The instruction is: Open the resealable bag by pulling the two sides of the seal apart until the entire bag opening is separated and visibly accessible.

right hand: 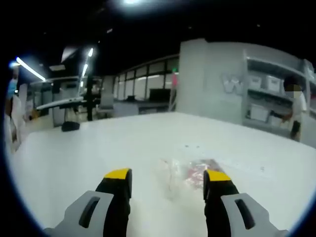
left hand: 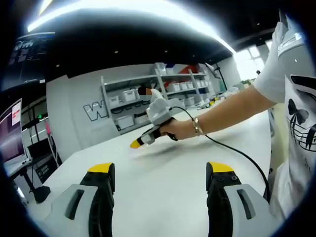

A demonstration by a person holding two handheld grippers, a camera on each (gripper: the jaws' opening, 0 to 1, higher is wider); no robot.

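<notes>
The clear, crumpled resealable plastic bag with reddish contents lies flat on the white table, just ahead of the right gripper, whose yellow-tipped jaws stand apart and empty; the left gripper is likewise spread, holding nothing. Risk, as judged: thin film lying flat could slip the jaws or be pinched through both seal sides together, dragging the bag unopened. The left gripper view adds the person's hand carrying the right gripper towards the bag.
</notes>
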